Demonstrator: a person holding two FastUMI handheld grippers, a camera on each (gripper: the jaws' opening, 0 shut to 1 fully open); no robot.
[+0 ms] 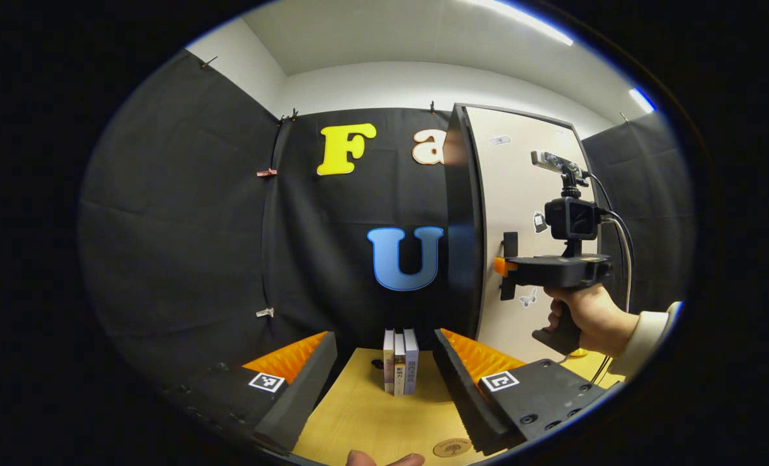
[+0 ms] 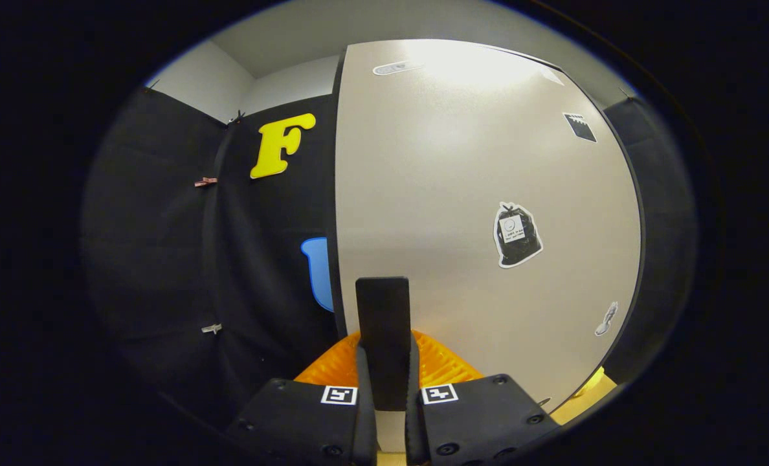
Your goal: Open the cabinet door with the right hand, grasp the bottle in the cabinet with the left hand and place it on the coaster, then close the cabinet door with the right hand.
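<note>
The cabinet door [image 2: 488,213] is the big pale panel right in front of your right tool [image 2: 384,382], and its dark handle [image 2: 382,336] stands upright between the two fingers, which are closed in tight against it on both sides. The door looks shut or close to it, so what sits inside the cabinet is hidden from you. In the left gripper view you see the same door [image 1: 520,213] from the side, with your right tool [image 1: 505,266] pressed at the handle [image 1: 510,244] and your hand [image 1: 588,318] gripping it, the sleeve cut off at the edge. Your left tool [image 1: 384,375] is spread wide and holds nothing. Between its fingers, farther off, three books [image 1: 401,361] stand upright on the desk [image 1: 371,414]. The round coaster [image 1: 452,447] lies on the desk low down, just beside the right finger, partly cut off. A fingertip [image 1: 384,459] pokes in at the very bottom. Stickers [image 2: 517,234] dot the door; they are too small to make out.
</note>
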